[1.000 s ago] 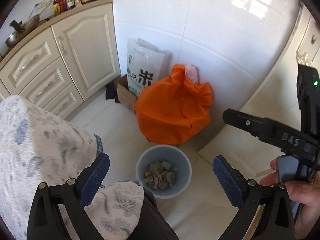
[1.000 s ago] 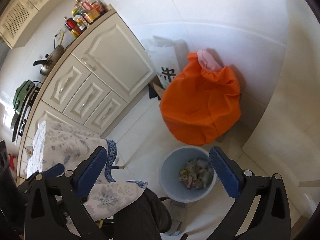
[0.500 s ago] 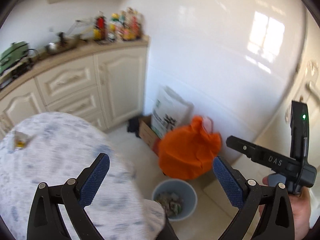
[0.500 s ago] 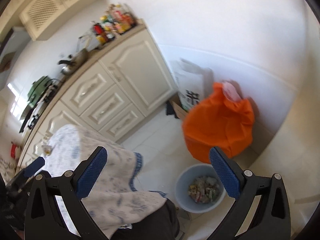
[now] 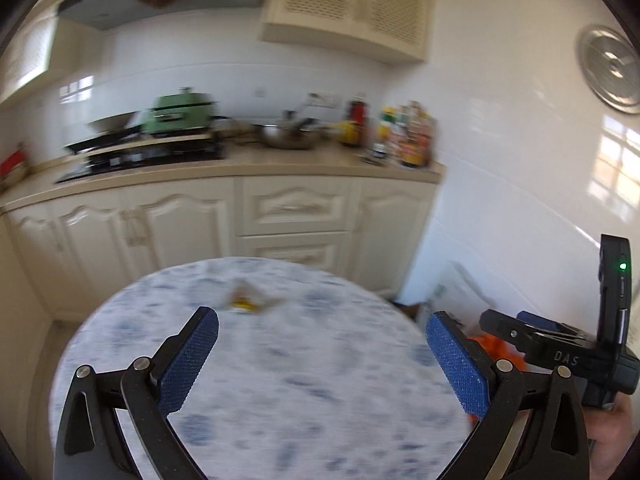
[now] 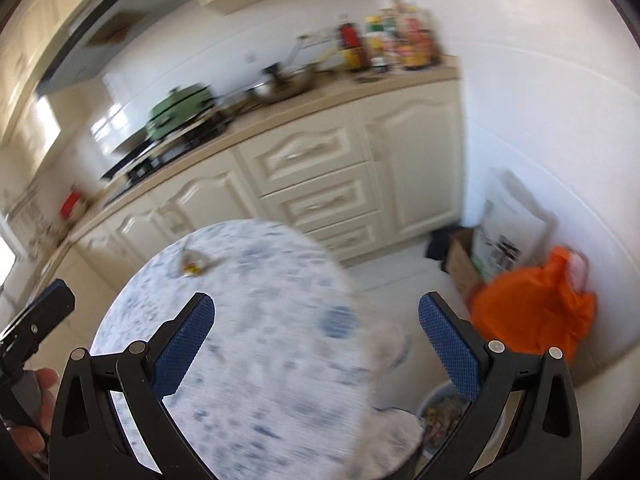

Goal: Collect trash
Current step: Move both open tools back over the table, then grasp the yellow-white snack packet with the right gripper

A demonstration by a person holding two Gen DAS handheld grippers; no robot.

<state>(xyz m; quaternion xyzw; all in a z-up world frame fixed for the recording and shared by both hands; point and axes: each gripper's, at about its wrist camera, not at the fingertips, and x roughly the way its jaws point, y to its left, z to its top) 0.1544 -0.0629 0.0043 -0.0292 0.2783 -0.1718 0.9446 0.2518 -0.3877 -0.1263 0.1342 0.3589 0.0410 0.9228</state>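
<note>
Crinkly yellow-and-clear wrapper (image 5: 246, 300), seemingly light and soft, lies near the counter's (image 5: 280, 380) far edge; pinch a raised fold. Both grippers' jaws are spread, empty.

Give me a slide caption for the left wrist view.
Open left gripper faces a crumpled wrapper on the round table.

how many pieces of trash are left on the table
1: a crumpled wrapper lying on the far part of the tablecloth, ahead of the open left gripper. The views are blurred, and the near edge lies behind the grippers, so smaller scraps could be missed.
</note>
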